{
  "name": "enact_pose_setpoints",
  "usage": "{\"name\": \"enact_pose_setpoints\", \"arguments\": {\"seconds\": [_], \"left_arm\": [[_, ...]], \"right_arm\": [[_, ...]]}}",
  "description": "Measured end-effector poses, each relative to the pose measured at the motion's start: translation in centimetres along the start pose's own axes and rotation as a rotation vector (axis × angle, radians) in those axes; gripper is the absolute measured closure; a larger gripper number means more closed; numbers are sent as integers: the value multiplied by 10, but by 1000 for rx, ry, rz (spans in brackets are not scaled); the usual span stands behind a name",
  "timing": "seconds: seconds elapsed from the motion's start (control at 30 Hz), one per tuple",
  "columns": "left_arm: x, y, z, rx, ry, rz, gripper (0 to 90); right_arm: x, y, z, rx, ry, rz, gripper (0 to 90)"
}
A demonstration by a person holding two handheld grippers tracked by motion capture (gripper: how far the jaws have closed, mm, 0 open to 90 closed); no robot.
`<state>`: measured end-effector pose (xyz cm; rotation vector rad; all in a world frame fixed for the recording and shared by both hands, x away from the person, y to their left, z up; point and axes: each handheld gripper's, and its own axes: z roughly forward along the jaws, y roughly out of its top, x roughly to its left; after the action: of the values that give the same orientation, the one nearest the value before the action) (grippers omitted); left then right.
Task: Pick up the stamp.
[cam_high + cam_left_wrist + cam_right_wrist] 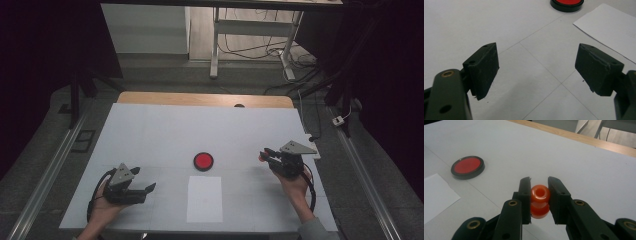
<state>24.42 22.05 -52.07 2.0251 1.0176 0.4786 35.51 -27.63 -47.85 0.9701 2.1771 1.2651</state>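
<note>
Near edge of the white table (150, 130): both hands come in from the bottom, left gripper (145, 190) low on the left w/ bare surface ahead and to its left, right gripper (263, 154) on the right side, not far from the table's right edge. Between them, close to the near edge, lies a white sheet of paper (204, 198), flat, long side running away from the person. Just beyond the sheet sits a red disc w/ black rim (203, 161), roughly mid-table; past it the white top is open to the far wooden strip (205, 99). Left gripper's jaws are spread wide w/ nothing between them; in the left gripper view the fingers (484, 67) hang over bare table, paper corner and disc farther off to the right. Right gripper's jaws pinch an orange spool (540, 201), a small reel-like piece w/ a hole through it, one pad on each side of it. In the right gripper view the spool's hole faces up toward the camera, its long axis running along the jaws; lower flange sits deeper between the pads. Can't tell if spool touches the table. Disc lies well apart from the spool, off to its left.
</note>
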Motion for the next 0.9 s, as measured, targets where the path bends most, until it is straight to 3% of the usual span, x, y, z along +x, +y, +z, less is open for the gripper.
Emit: {"name": "enact_pose_setpoints", "arguments": {"seconds": [0.9], "left_arm": [[-1,0,2,7,-3,8,196]], "right_arm": [[26,14,2,-39,89,-26,724]]}}
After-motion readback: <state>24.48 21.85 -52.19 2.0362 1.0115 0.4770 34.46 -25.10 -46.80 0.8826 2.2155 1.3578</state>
